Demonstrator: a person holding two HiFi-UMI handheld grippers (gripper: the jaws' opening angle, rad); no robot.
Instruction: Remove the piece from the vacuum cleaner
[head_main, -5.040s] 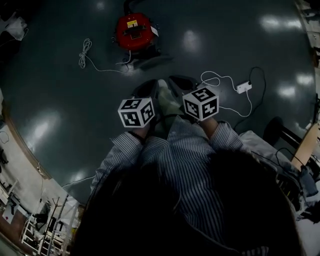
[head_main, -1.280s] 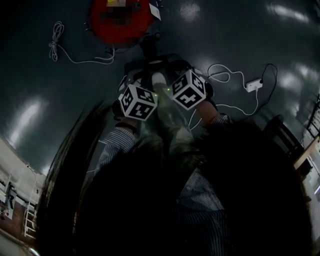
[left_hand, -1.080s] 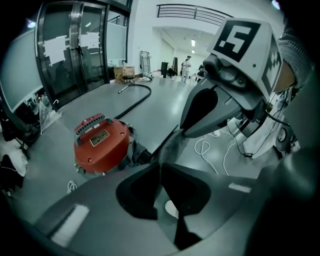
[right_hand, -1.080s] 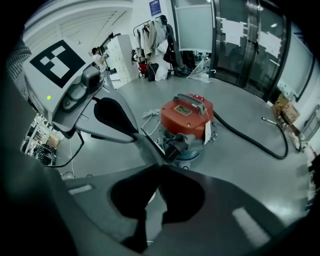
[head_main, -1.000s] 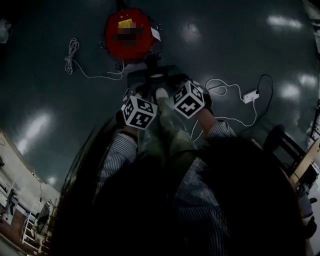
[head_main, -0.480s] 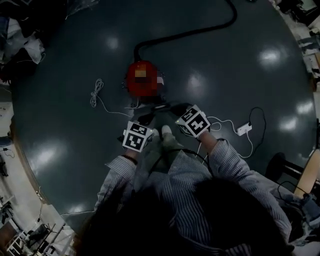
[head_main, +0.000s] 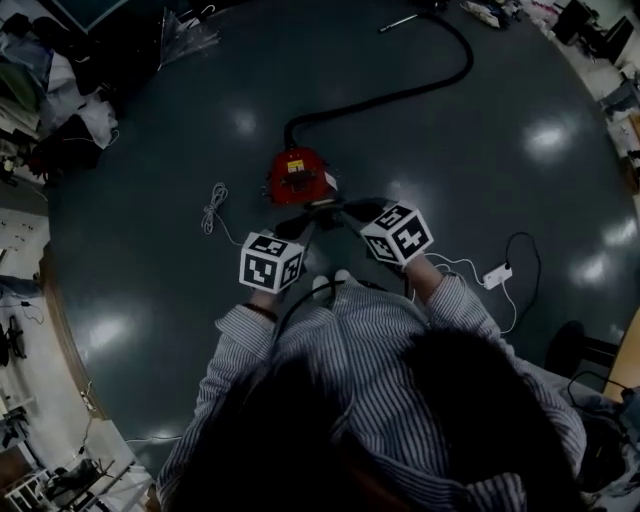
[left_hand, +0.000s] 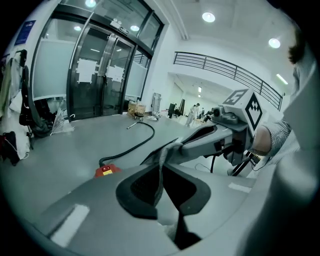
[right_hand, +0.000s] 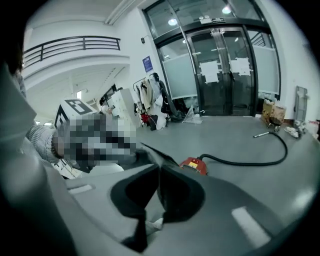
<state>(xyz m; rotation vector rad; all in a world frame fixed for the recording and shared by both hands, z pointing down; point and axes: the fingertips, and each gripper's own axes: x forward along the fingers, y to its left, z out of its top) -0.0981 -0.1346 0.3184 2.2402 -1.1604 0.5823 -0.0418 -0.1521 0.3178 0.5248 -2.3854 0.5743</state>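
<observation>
Red vacuum (head_main: 298, 178) now sits well off on the floor; a second ago the head was bent close over it. Left gripper (left_hand: 161, 167) and right gripper (right_hand: 159, 172) are each pinched narrow on a thin grey piece (left_hand: 169, 149), seemingly lifted clear of the vacuum, so removal looks done. Count: one vacuum, one hose (head_main: 400, 95), one piece, two grippers, two loose cords (head_main: 212, 208).
</observation>
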